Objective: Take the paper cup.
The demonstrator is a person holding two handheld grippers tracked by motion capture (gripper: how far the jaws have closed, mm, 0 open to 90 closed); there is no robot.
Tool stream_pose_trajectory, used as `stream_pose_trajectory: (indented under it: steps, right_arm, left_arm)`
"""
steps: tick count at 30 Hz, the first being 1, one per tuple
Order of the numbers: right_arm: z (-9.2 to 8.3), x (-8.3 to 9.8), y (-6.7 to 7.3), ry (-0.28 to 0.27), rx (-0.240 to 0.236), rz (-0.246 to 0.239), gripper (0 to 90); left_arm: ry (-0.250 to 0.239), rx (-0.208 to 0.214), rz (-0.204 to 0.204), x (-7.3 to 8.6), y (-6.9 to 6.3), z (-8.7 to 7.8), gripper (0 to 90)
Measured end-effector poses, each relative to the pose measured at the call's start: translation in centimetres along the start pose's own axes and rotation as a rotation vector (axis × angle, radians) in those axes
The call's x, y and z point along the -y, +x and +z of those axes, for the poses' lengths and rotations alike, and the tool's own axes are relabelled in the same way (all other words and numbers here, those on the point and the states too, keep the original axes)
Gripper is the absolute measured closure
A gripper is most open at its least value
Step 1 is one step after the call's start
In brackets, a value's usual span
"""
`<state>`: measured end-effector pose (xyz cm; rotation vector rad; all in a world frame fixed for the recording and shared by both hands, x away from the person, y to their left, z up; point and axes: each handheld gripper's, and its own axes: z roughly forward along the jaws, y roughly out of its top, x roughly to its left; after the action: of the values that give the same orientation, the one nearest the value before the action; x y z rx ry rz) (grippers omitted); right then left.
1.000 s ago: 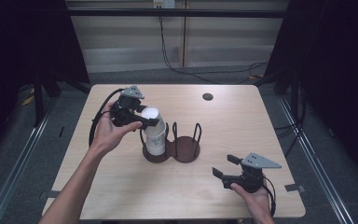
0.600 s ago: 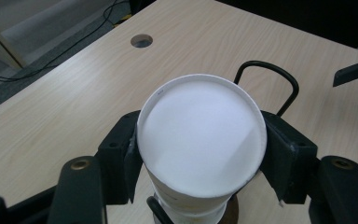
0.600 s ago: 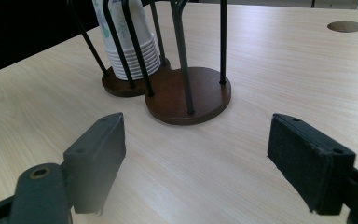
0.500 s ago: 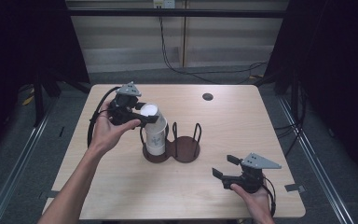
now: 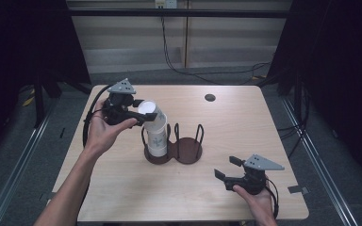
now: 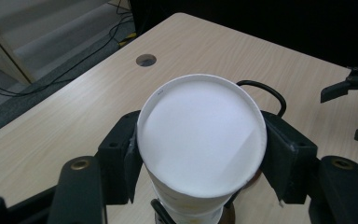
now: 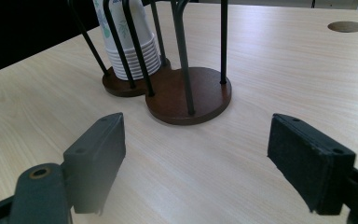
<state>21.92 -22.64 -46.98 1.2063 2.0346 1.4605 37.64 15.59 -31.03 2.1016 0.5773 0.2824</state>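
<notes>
Nearest the person, right black two-jaw gripper (image 5: 230,167) low over the pale wooden table (image 5: 122,193), jaws wide apart, nothing between them. Lots of bare table around it, front edge close behind.

Farther on, in the middle of the table, dark brown round-based wooden cup holder with thin black wire posts (image 5: 188,149), two rings side by side. Left ring filled with a stack of white paper cups with a small green print (image 7: 133,44); right ring bare. Open table all around the holder.

On top of that stack, upside-down white paper cup (image 6: 201,135), flat bottom up, long axis tipped a little from upright. Left black two-jaw gripper (image 5: 143,116) clamped on its top end, one pad pressed on each side.

Farthest off, small round dark hole in the tabletop (image 5: 210,97) near the back edge.
</notes>
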Motion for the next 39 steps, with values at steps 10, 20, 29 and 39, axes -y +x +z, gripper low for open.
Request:
stream_pose_trajectory:
  steps: [10,20,29,39]
  right_arm:
    - [0.1,0.0,0.0,0.002,-0.006,-0.004,18.3]
    - [0.2,0.0,0.2,-0.002,-0.025,-0.013,15.8]
    - [0.2,0.0,0.3,0.001,-0.047,-0.023,13.7]
    - [0.2,-0.2,0.4,-0.008,-0.067,-0.028,13.8]
  left_arm:
    - [-0.042,0.040,0.011,0.0,-0.6,-1.0,37.0]
    - [-0.073,0.115,0.031,0.2,-1.7,-1.6,36.9]
    - [-0.090,0.150,0.035,1.2,-2.4,-1.6,36.9]
    - [-0.111,0.194,0.052,1.9,-3.3,-1.9,36.6]
